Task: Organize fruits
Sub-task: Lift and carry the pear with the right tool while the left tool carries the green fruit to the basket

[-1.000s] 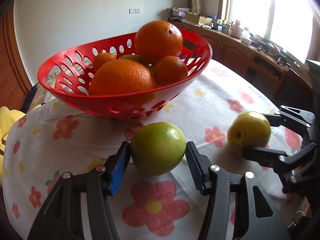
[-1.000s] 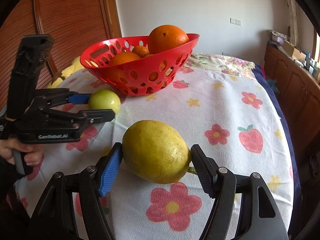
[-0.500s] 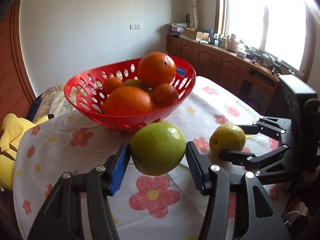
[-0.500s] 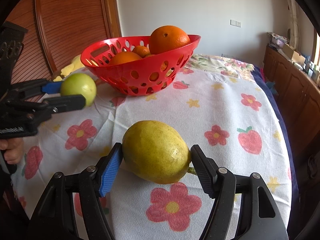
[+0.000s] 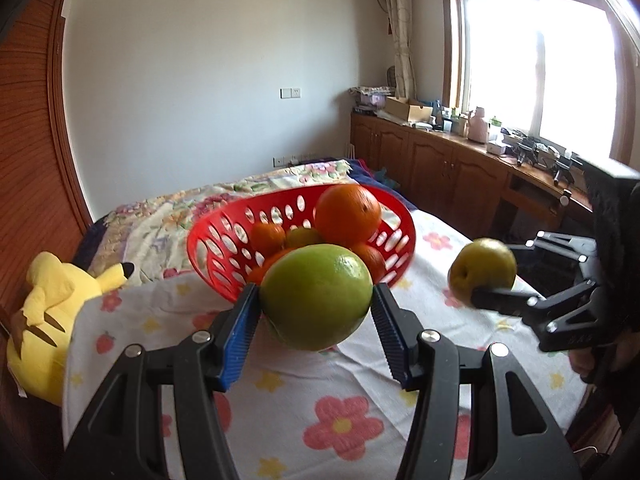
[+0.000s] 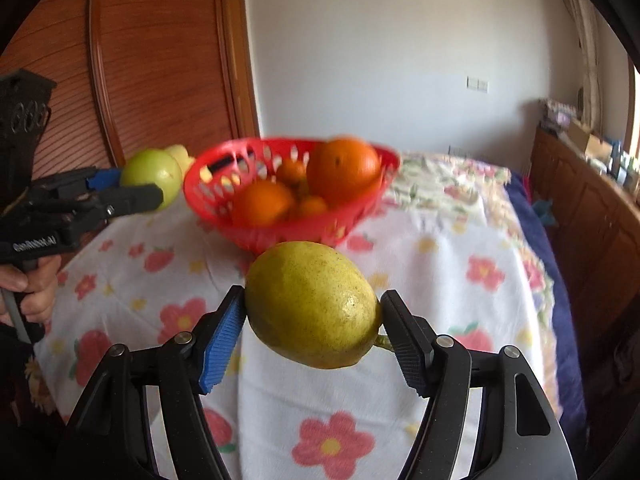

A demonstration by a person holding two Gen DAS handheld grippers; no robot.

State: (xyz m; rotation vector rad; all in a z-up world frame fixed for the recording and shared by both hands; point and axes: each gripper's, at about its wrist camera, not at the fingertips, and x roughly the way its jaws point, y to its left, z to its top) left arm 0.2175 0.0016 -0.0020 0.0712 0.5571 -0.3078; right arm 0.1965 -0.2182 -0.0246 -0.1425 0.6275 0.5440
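A: What is being seen at the far left?

B: A yellow plush toy (image 5: 52,320) is lying left of the left gripper (image 5: 316,316), at the edge of the flowered cloth (image 5: 340,420).

A: And what is being held in that gripper?

B: A green apple (image 5: 316,296) is being clamped between its pads, clear of the cloth. In the right wrist view the same gripper (image 6: 132,190) is being held by a hand (image 6: 38,292) at the left edge, with the apple (image 6: 150,176) just left of the basket rim.

A: Where is the basket being found?

B: The red basket (image 5: 224,248) is sitting on the cloth just beyond the apple, ahead of both grippers. Oranges (image 5: 347,214) are piled inside it, one large one on top.

A: What is being carried on the right?

B: A yellow pear (image 6: 312,304) is being gripped between the pads of the right gripper (image 6: 312,322), stem end against the black pad, off the cloth. From the left wrist view that gripper (image 5: 486,282) is seen to the right, level with the basket, the pear (image 5: 482,266) being pinched at its tip.

A: And beyond it?

B: Wooden cabinets (image 5: 448,168) under a bright window (image 5: 536,64) are being seen.
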